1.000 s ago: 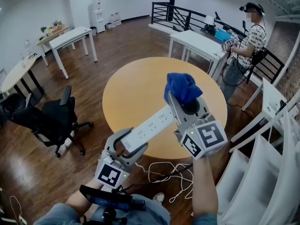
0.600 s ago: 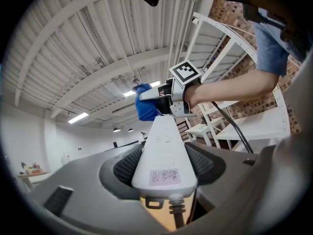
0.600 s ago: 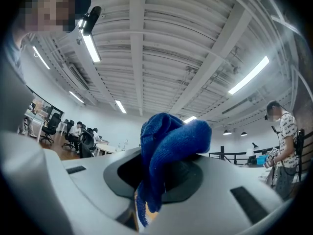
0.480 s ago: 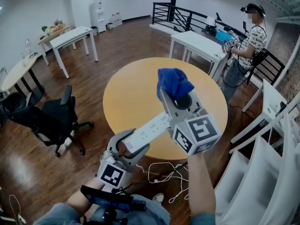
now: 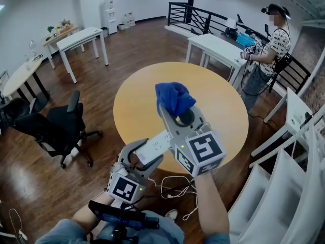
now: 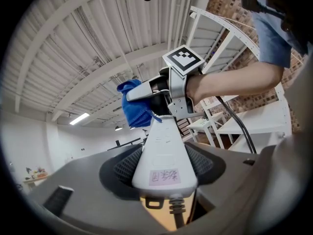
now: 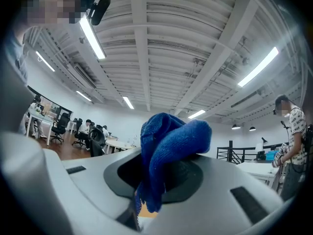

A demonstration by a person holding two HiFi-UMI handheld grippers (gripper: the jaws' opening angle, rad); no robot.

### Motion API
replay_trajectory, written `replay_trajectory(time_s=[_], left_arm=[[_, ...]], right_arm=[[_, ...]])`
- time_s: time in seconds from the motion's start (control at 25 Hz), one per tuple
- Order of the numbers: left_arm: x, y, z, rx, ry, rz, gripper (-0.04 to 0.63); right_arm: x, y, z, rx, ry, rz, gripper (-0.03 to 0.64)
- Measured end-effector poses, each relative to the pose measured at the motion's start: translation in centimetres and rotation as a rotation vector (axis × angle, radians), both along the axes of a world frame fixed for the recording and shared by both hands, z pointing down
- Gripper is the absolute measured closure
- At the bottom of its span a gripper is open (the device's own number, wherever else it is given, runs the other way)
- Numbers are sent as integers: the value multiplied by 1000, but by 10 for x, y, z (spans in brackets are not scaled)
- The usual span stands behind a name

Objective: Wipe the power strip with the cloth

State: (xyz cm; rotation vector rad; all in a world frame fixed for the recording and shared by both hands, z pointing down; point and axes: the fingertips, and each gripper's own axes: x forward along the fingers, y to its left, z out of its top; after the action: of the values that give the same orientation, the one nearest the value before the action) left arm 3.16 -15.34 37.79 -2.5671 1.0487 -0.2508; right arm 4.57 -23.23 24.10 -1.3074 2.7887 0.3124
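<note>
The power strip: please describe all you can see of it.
The power strip is a white plastic bar with sockets on top and a label near the cord end. The left gripper clamps that end, holding it above the round table. The right gripper's blue cloth meets its far part.

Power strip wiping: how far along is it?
Done: left gripper grips the power strip by its cord end; right gripper grips the blue cloth. In hand: cloth sits over the strip's far part, above the round table. Left: how much is wiped can't be told.
</note>
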Motion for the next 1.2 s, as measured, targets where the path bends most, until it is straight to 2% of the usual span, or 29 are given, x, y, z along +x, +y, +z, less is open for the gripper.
replay_trajectory(time_s=[0.68, 1.2], left_arm=[[5, -9, 3, -13, -39, -13, 308], [6, -7, 3, -13, -38, -13, 308]], right_arm=[[-51, 28, 27, -39, -28, -113, 538], [-50, 29, 32, -62, -46, -112, 538]])
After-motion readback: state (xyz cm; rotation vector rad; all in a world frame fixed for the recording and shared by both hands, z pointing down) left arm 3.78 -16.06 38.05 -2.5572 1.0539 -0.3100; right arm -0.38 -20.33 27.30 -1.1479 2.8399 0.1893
